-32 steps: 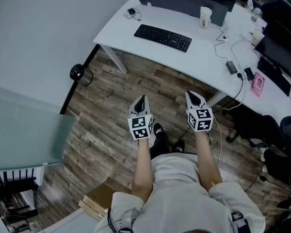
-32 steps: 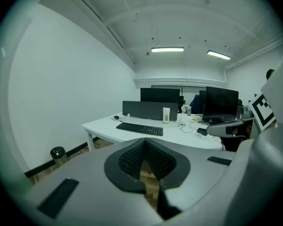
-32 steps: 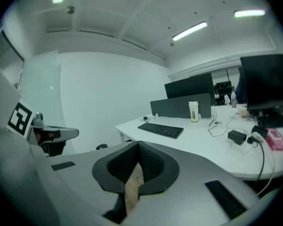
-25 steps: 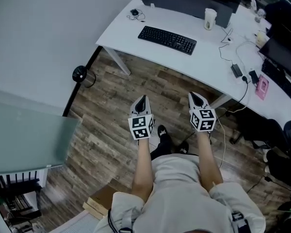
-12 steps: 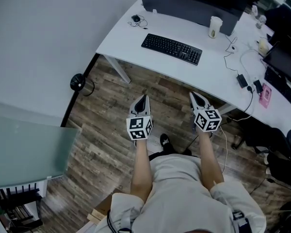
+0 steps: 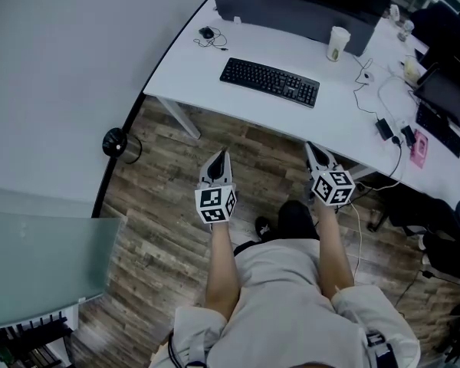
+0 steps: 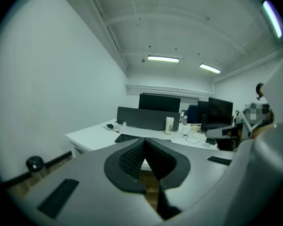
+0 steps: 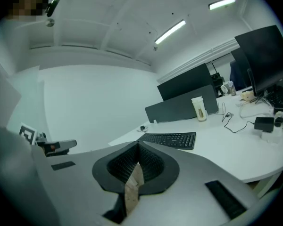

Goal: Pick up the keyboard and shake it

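A black keyboard lies flat on the white desk; the right gripper view shows the keyboard just beyond the jaw tips, and the left gripper view catches a part of the keyboard. My left gripper is shut and empty over the wooden floor, short of the desk's front edge. My right gripper is shut too, its tip at the desk's edge, holding nothing. Both point toward the desk.
Behind the keyboard stand a dark divider panel and a paper cup. A mouse with its cable lies at the desk's left. Chargers and cables and a pink item are on the right. A black round object sits on the floor.
Both grippers have moved forward toward the desk, still shut. The keyboard now appears closer in the head view.
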The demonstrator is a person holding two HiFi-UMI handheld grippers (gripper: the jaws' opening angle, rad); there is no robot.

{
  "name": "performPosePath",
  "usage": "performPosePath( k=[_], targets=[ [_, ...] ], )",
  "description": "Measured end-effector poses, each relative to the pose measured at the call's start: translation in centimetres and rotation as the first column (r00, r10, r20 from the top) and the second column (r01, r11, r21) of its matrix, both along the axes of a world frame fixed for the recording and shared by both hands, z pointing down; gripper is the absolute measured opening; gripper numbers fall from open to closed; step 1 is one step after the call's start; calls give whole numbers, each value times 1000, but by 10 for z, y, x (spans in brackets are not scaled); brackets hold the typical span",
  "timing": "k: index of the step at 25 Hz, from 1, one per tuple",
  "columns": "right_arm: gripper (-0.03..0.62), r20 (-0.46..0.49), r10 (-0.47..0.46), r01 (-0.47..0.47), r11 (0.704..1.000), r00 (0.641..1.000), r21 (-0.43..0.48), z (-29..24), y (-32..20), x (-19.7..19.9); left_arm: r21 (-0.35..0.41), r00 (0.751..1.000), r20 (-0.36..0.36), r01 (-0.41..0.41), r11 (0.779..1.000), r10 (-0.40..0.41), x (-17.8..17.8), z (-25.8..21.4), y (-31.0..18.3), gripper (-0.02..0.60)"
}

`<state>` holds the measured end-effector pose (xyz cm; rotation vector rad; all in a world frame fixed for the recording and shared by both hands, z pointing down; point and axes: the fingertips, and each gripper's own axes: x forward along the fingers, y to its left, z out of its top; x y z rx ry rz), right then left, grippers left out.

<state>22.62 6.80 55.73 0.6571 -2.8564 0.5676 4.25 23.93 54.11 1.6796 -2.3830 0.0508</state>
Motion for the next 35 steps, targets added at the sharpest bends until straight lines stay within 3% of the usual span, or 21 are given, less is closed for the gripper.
performPosePath(
  k=[3, 11, 19, 27, 35],
  targets=[
    [38, -74, -9, 13, 999, 997, 45, 8, 0, -3, 34, 998, -69, -11, 999, 13, -8, -4, -4, 12],
    [38, -20, 4, -4, 1000, 1000, 19, 1, -28, -30, -45, 990, 46, -132, 990, 134, -11, 2, -41, 12],
    [38, -29, -8, 8, 1000, 1000, 1, 9, -72, -86, -79, 998, 3, -70, 994, 70, -79, 15, -71, 12],
    [38, -35, 9, -9, 1000, 999, -18, 13, -133, -141, -104, 999, -18, -36, 994, 34, -154, 14, -133, 12],
    [38, -48, 75, -79, 994, 996, -70, 13, -199, -163, -156, 996, -54, -74, 985, 66, -194, 24, -199, 12]
  ],
)
